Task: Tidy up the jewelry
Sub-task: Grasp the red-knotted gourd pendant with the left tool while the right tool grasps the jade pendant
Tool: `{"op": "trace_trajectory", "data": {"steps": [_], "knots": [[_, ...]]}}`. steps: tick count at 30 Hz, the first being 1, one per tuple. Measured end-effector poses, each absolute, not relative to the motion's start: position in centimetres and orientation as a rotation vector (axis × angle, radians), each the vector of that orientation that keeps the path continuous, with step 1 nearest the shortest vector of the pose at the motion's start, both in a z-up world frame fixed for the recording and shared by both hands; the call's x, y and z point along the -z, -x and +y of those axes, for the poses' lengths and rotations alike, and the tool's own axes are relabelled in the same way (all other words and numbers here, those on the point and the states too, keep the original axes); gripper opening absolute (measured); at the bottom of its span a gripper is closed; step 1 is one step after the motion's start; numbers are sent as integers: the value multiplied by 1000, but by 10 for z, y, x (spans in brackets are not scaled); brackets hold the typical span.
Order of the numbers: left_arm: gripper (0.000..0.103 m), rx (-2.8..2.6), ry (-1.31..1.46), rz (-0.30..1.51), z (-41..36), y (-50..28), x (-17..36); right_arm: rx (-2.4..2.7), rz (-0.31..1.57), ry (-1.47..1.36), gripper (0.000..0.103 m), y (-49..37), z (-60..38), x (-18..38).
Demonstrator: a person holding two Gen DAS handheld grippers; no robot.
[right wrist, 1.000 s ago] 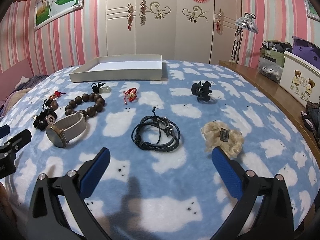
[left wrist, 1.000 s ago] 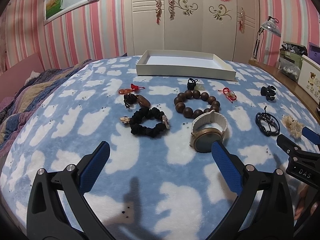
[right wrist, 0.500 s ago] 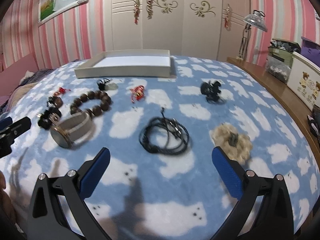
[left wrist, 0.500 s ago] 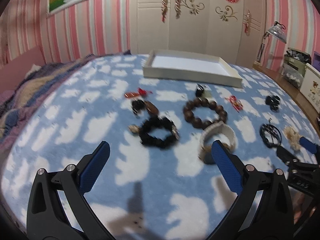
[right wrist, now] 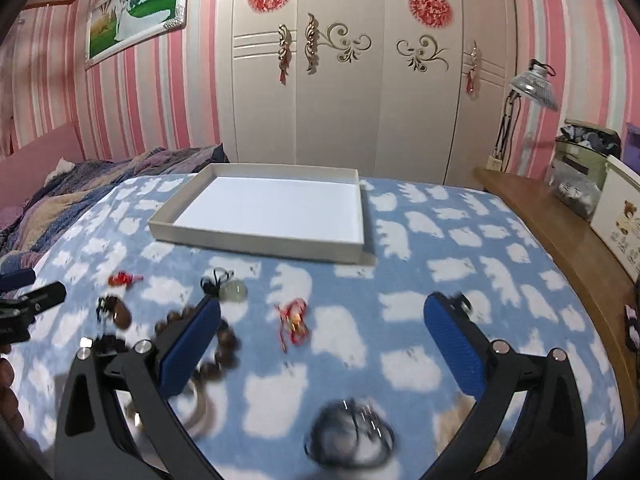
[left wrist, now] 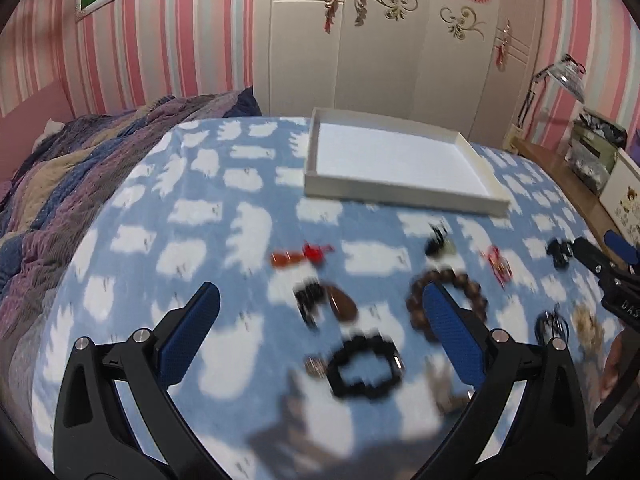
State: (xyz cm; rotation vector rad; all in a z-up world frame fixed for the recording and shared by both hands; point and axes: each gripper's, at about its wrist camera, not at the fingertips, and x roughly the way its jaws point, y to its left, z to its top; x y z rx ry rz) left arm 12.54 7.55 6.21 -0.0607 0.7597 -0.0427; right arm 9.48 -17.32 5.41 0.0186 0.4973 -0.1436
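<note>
Both the left gripper point(left wrist: 318, 312) and right gripper point(right wrist: 322, 320) hover with fingers wide apart, holding nothing. Jewelry lies scattered on the bed's cloud-print blanket point(right wrist: 440, 248), near the empty white tray point(right wrist: 256, 240).

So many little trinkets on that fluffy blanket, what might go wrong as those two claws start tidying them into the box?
Three risks, as I judge it:
1. The wooden bead bracelet, black scrunchie and brown pendant lie close together, so open jaws might snag two at once.
2. The red knotted charm is thin and may sink into the soft blanket.
3. The white tray has a low wall; dropped pieces might land outside it.
</note>
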Motion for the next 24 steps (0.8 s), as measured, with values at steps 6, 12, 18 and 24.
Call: {"op": "trace_trajectory", "data": {"steps": [6,12,18,24], "knots": [[100,91,74,754,87,-180,-86,165,465,-1,101,-148,-157,-88],[100,-1,21,792,84,-212,-74,106,528,18,101,-195,-135,-88],[100,11,18,861,87,-222,-39,37,637,31,101,-219,-115,-45],[100,-8,-3,911,89,-226,-16,15,706,5,100,-229,-115,-10]]}}
